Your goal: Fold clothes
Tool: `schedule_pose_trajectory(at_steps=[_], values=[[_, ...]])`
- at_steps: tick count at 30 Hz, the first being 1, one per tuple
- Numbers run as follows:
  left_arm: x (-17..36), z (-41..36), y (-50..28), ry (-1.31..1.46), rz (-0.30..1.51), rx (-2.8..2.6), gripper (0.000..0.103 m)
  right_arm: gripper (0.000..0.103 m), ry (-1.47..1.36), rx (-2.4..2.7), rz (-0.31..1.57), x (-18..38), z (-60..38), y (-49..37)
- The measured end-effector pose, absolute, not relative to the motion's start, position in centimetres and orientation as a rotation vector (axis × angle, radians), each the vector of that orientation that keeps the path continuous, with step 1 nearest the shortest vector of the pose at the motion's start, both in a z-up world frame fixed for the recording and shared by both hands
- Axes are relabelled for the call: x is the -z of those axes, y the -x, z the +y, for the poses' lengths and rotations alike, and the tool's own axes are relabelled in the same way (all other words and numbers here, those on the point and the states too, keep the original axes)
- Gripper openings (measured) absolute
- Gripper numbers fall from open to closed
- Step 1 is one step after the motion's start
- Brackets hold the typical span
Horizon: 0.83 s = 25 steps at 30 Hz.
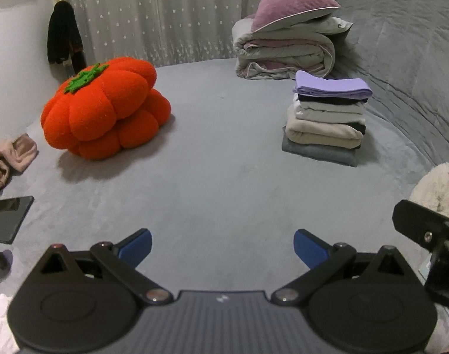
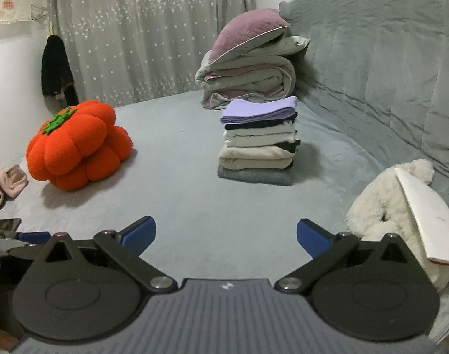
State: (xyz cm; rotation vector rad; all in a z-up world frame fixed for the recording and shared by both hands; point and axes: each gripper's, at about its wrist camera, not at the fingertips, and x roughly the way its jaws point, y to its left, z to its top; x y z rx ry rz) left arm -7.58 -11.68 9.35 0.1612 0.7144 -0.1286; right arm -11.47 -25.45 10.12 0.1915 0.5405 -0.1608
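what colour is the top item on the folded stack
Light purple top item on the folded stack; right wrist view.

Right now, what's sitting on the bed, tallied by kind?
Stack of folded clothes: 1
Unfolded beige garment: 1
Orange pumpkin cushion: 1
White plush toy: 1
Rolled duvet with purple pillow on top: 2
Black phone: 1
Total: 7

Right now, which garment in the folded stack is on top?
The lavender one tops the folded stack. It is the only purple piece; beneath it lie a black layer, white and cream pieces, and a grey one at the bottom.
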Motion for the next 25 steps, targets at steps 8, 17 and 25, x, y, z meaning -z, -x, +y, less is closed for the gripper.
schedule_pose_trajectory(at_steps=[8,17,25], values=[[-9.9,-10.7,7.8,-0.137,0.702,0.121,0.102,0.103,-0.192,0.197,0.493,-11.0,-25.1,12.4],[-9.8,-10.0,7.7,-0.123,0.713,0.123,0.102,0.103,-0.190,0.208,0.512,-10.3,-24.7,12.3],[-9.4,-9.2,7.3,-0.108,0.720,0.115,0.102,0.103,-0.177,0.209,0.521,-9.9,-24.0,12.1]])
